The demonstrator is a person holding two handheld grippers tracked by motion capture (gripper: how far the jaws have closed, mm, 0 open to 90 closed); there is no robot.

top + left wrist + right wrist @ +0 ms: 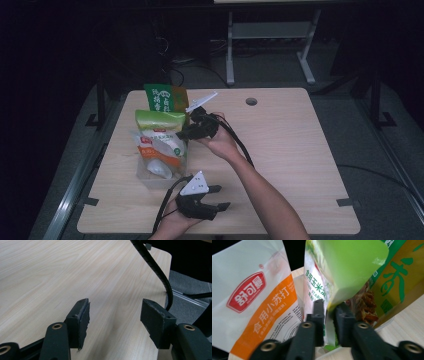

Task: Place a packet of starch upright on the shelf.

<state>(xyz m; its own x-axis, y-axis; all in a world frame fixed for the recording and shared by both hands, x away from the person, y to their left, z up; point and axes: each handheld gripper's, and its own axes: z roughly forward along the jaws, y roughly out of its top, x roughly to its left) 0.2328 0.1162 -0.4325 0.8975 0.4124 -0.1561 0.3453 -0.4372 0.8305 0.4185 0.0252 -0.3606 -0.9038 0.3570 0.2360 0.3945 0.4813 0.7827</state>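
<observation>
A clear plastic box [150,181] at the table's left holds several upright food bags. My right gripper [184,131] reaches in from the right and is shut on the edge of the green-topped starch bag [159,121]. In the right gripper view its jaws [329,315] pinch that bag [347,267] low down. Beside it stand a white and orange baking soda bag [257,302] and a green and yellow bag [399,277]. My left gripper [221,197] rests near the front edge, right of the box, open, with bare table between its pads [115,315].
The light wooden table [290,150] has a round cable hole [251,101] at the back. The right gripper's cable [155,267] runs along the forearm and past the table's edge. A metal desk frame [270,45] stands on the dark floor beyond.
</observation>
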